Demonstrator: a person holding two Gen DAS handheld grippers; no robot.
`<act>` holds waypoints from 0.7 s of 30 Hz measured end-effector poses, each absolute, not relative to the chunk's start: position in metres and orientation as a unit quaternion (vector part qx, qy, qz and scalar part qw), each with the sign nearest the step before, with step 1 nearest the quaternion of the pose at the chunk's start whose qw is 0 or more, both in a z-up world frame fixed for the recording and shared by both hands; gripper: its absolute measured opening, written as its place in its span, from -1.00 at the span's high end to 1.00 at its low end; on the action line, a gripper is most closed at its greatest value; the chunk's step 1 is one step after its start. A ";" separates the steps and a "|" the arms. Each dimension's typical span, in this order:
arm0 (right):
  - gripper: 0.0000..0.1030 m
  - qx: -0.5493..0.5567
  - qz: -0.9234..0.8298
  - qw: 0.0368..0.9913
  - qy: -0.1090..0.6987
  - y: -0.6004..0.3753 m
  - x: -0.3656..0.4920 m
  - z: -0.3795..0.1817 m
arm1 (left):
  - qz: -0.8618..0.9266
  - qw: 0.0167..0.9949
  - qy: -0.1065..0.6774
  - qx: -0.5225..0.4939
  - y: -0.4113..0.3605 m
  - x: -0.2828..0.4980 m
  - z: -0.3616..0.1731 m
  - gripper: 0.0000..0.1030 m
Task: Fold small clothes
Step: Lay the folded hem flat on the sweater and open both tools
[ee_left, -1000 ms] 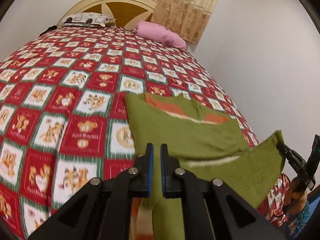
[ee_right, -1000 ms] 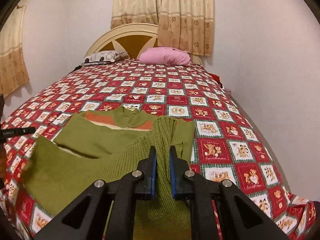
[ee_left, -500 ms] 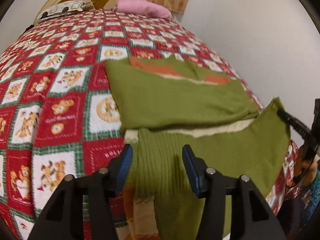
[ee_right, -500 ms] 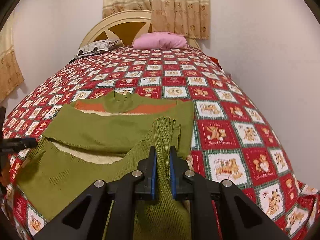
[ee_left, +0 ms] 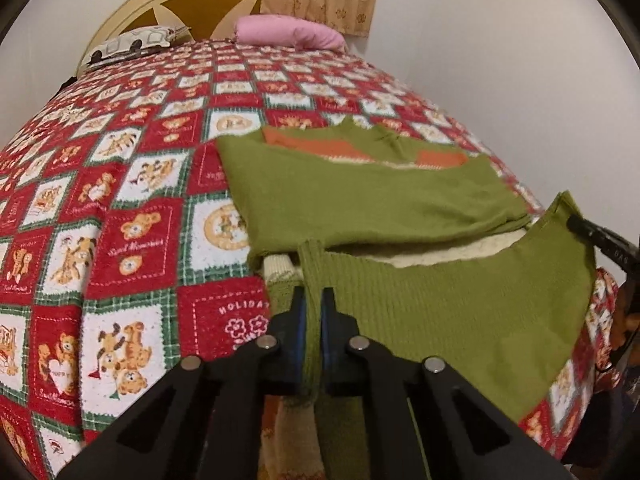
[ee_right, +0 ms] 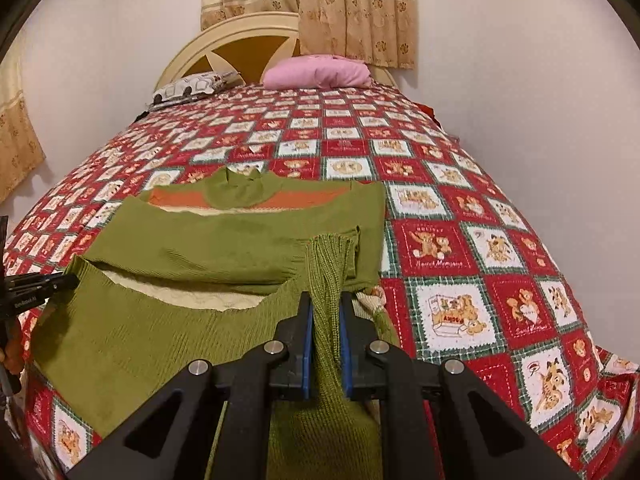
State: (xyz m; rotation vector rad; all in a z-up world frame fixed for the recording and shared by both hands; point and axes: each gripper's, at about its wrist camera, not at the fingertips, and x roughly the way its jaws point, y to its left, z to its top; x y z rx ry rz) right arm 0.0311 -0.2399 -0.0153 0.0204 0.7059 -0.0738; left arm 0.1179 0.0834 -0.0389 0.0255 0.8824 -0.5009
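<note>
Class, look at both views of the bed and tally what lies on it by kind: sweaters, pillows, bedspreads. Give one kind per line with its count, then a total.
Sweaters: 1, green sweater, clamped by left gripper and right gripper
Pillows: 2, pink pillow and patterned pillow
Bedspreads: 1, bedspread
Total: 4

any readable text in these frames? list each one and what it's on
"HOLIDAY": red square of the bedspread, just left of the left gripper.
"Sweet Memories": script on several red bear squares, for example and.
White lettering on the black tool at the left edge: too blurred to read.
Lettering on the box picture in a white square: too small to read.
</note>
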 end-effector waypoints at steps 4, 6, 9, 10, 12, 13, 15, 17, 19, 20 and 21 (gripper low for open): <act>0.79 0.002 -0.028 0.946 0.323 -0.235 0.033 0.005 | -0.250 0.876 0.412 -0.012 0.084 0.123 -0.020 0.89; 0.79 -0.012 -0.029 0.950 0.312 -0.231 0.041 0.015 | -0.244 0.878 0.410 -0.022 0.082 0.135 -0.015 0.89; 0.79 -0.026 -0.031 0.951 0.305 -0.231 0.060 0.023 | -0.236 0.880 0.411 -0.034 0.082 0.157 -0.009 0.89; 0.79 -0.030 -0.031 0.951 0.305 -0.231 0.068 0.025 | -0.234 0.880 0.412 -0.039 0.082 0.165 -0.007 0.89; 0.79 -0.041 -0.036 0.952 0.302 -0.234 0.088 0.030 | -0.225 0.882 0.411 -0.046 0.083 0.186 -0.002 0.89; 0.79 -0.046 -0.039 0.952 0.299 -0.236 0.100 0.033 | -0.219 0.884 0.411 -0.047 0.083 0.195 0.001 0.89; 0.79 -0.049 -0.044 0.953 0.295 -0.240 0.123 0.036 | -0.203 0.889 0.406 -0.049 0.082 0.220 0.008 0.89; 0.79 -0.051 -0.051 0.953 0.293 -0.244 0.151 0.035 | -0.195 0.895 0.398 -0.050 0.080 0.242 0.012 0.89; 0.79 -0.058 -0.062 0.953 0.291 -0.248 0.184 0.025 | -0.178 0.901 0.392 -0.047 0.075 0.266 0.010 0.89; 0.79 -0.054 -0.067 0.951 0.296 -0.251 0.201 0.016 | -0.169 0.904 0.390 -0.044 0.070 0.280 0.005 0.89; 0.79 -0.052 -0.073 0.949 0.301 -0.254 0.214 0.006 | -0.162 0.905 0.391 -0.041 0.065 0.291 -0.002 0.89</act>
